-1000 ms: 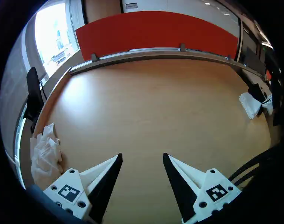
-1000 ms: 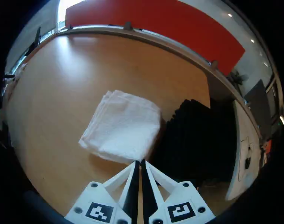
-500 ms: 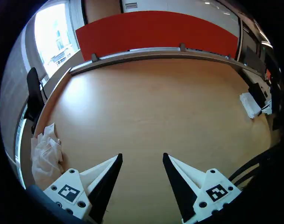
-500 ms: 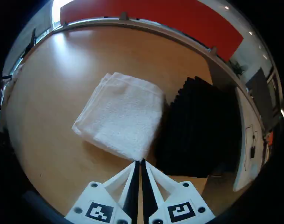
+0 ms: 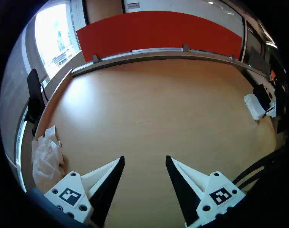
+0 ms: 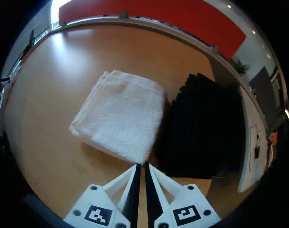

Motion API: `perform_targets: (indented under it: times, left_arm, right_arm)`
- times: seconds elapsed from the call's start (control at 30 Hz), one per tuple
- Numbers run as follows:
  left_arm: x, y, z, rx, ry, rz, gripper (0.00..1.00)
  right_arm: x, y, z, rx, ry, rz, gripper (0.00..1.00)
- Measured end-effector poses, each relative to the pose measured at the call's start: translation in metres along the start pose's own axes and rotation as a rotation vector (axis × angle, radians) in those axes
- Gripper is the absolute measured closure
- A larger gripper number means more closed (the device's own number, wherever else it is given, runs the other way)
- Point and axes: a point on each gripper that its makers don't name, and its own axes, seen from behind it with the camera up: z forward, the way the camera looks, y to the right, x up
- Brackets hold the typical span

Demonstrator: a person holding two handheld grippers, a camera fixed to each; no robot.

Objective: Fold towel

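While towel lies folded, right tool just behind

I can read no words, brands or numbers anywhere here. The nearest thing to a label is the black-and-white square marker printed on the base of a finger of my left gripper, with a second one on the other finger. These are coded patterns, not lettering. My right gripper carries paired markers of the same kind (one per finger, each pattern different). Above the red partition sits a small pale plate, too small and blurred for me to make anything out.
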Motion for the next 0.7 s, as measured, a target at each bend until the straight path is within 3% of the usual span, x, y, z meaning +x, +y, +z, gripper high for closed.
perform_targets:
  times: [0.07,0.2,0.43,0.63,0.7]
  left_arm:
    - [-0.0001,0.0002,0.0003,0.000,-0.001,-0.001,0.21]
    - [0.0000,0.0010,0.0009,-0.001,-0.001,-0.002,0.21]
    - [0.0017,0.0043,0.0019,-0.008,0.001,0.001,0.21]
    - [0.0024,0.0056,0.0012,-0.011,0.003,0.002,0.21]
    - [0.0021,0.0054,0.0008,-0.012,0.004,0.000,0.21]
  right_arm:
    - [0.0000,-0.0003,-0.0013,0.000,0.004,0.001,0.74]
    - [-0.0012,-0.0022,-0.0042,0.008,0.009,0.001,0.36]
    - [-0.0019,-0.0054,-0.0074,0.013,0.020,-0.004,0.20]
    - [0.0003,-0.0072,-0.0089,0.013,0.029,0.001,0.17]
    - [0.0012,-0.0074,-0.0095,0.011,0.032,0.001,0.12]
